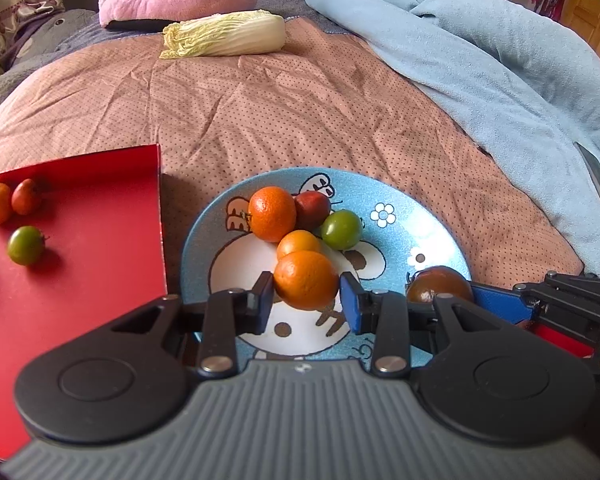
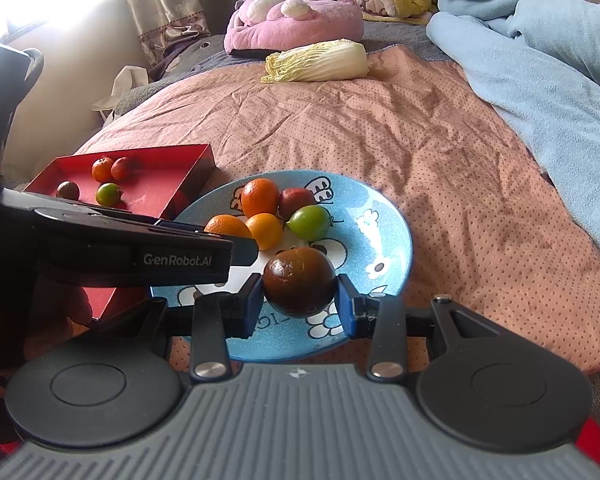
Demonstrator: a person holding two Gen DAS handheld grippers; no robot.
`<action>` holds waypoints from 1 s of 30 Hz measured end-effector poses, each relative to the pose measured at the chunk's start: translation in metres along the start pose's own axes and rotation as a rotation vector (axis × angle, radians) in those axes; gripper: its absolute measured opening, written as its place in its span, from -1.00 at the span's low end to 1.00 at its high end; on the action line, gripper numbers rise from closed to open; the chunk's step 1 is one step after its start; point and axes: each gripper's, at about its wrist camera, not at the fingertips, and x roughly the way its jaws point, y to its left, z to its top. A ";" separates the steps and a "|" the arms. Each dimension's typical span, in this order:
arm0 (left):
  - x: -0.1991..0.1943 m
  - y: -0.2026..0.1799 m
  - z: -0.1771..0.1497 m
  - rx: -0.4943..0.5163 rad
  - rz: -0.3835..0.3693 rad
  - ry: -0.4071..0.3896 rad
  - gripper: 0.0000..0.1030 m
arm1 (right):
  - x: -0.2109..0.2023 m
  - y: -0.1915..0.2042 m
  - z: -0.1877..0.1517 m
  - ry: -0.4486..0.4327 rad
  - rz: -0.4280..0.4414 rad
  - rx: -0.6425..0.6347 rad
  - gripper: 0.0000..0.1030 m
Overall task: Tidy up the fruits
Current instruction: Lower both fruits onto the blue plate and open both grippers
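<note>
The bed [image 2: 440,152] holds the blue plate [image 2: 384,236], and the red tray [image 2: 160,192] sits just beside the plate. Over the plate, your left gripper [image 1: 306,300] has its jaws squeezed on an orange [image 1: 306,280]. Your right gripper [image 2: 300,304] squeezes a brown tomato [image 2: 299,280].

My finger pads [image 1: 350,300] are matt blue rubber on black plastic links with shiny metal rivets. The plate [image 1: 428,224] looks like glazed ceramic, its blue rim speckled. The red tray [image 1: 100,280] has a glossy wall and a duller floor. The dark tomato [image 2: 299,286] is smooth and shiny. The bedspread [image 1: 280,120] is creased, dotted cloth; the blue blanket [image 1: 500,60] is soft fleece.
</note>
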 end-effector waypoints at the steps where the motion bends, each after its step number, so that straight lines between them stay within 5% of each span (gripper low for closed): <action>1: 0.000 -0.001 0.000 0.002 -0.004 -0.001 -0.22 | 0.000 0.000 0.000 0.001 0.000 -0.001 -0.13; 30: -0.032 0.000 0.000 0.023 -0.043 -0.051 -0.17 | 0.014 0.004 0.004 0.018 -0.014 0.007 -0.13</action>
